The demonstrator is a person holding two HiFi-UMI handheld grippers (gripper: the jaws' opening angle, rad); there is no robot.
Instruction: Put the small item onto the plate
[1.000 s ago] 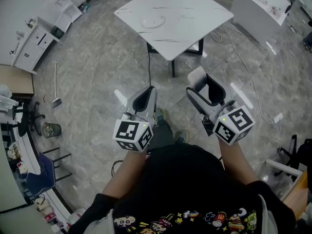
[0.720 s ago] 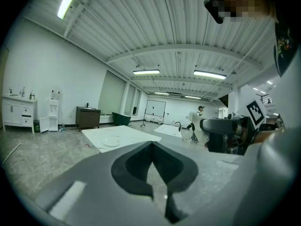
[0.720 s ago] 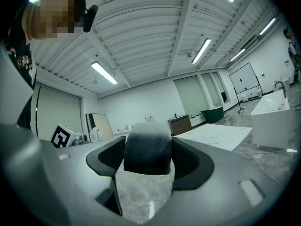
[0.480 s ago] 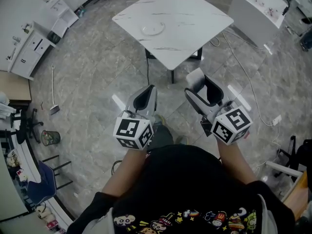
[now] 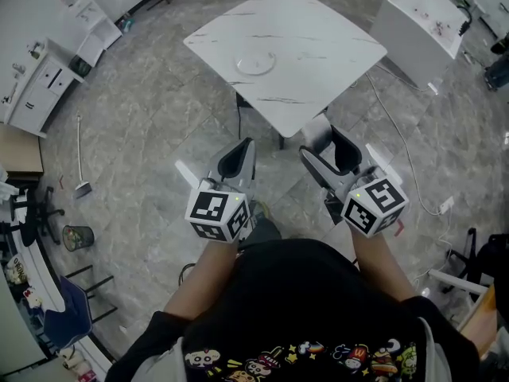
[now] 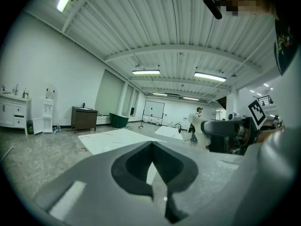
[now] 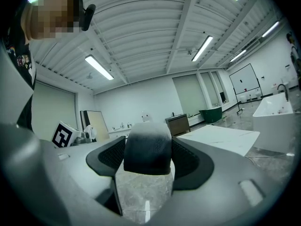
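Note:
A clear glass plate [image 5: 256,60] lies on the white marble table [image 5: 318,38] ahead of me, beyond both grippers. My right gripper [image 5: 321,140] is held over the floor just short of the table's near corner. It is shut on the small item [image 5: 319,126], a pale block with a dark lower part, which fills the space between the jaws in the right gripper view [image 7: 147,147]. My left gripper [image 5: 244,146] is level beside it, shut with nothing held; its jaws meet at the tip in the left gripper view [image 6: 151,143].
A white tub [image 5: 417,14] stands right of the table, with a cable [image 5: 398,114] trailing over the stone floor. White cabinets [image 5: 44,74], a broom [image 5: 79,153] and a bin [image 5: 77,235] are at the left. A person [image 6: 196,122] stands far across the room.
The table and plate have drawn nearer and lower in the head view, and now reach the gripper tips. Both grippers keep their pose and grip.

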